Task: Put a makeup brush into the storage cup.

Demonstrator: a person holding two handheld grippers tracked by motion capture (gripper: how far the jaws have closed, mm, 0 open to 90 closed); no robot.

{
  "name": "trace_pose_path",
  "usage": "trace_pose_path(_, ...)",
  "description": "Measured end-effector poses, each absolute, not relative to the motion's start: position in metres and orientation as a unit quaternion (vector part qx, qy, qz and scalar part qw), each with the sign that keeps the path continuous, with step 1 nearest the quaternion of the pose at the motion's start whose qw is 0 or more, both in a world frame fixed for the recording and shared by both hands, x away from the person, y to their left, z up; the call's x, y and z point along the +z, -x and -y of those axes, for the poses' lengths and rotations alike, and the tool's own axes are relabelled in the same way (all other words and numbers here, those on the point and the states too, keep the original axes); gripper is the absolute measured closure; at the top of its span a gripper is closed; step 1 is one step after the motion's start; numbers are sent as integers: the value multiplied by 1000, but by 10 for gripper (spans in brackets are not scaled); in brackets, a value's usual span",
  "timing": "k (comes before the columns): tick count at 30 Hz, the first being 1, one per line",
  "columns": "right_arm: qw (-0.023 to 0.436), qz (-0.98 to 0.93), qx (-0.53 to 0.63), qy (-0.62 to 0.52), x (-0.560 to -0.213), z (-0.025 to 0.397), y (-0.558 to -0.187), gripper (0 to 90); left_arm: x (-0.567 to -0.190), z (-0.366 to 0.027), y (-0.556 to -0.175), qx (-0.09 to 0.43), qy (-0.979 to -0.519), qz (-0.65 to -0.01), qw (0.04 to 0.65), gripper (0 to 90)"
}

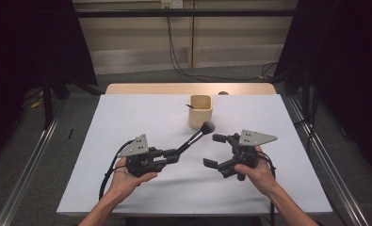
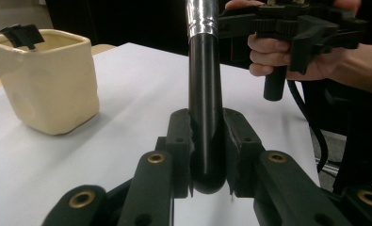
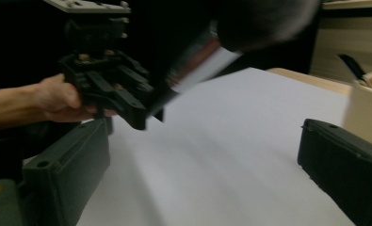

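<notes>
The makeup brush (image 1: 195,136) is clamped by the butt end of its black handle in your left gripper (image 1: 174,154), and it slants up and away from you, with its dark bristle head raised just in front of the cream cup (image 1: 201,111). In the left gripper view you can see the jaws pressed against both sides of the handle (image 2: 206,108), with the silver ferrule higher up the shaft. The cup stands toward the far side of the white desk (image 1: 127,122), and a small black thing, too small to identify, leans inside it at the rim.

Your right gripper (image 1: 215,150) is spread wide and carries nothing; it hovers above the desk just to the right of the brush, with its jaws pointing left toward the shaft.

You appear to be mid-carry, with the brush lifted and aimed at the cup but not yet in it. The next move probably calls for bringing the brush over the cup's mouth and tipping it more upright, so that it goes in without clipping the near rim. The cup looks light, so a nudge could shift it. Your free right gripper is well placed to steady the cup or take over the shaft if needed.
</notes>
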State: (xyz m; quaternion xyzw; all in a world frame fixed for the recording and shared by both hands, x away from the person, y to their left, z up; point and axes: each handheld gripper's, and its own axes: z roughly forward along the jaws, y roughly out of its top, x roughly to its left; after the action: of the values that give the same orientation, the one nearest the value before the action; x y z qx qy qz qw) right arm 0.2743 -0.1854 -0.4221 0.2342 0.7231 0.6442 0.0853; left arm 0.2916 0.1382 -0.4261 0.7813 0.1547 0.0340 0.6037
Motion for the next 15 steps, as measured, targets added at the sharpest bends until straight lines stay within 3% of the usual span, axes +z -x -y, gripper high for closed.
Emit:
trace_pose_path(9, 69, -726, 647, -224, -424, 165, -277, 53, -429, -131, -290, 28, -787, -145, 599, 746)
trace_pose_path(15, 56, -718, 656, -224, -425, 164, -278, 255, -431, -128, -288, 24, -790, -141, 596, 746)
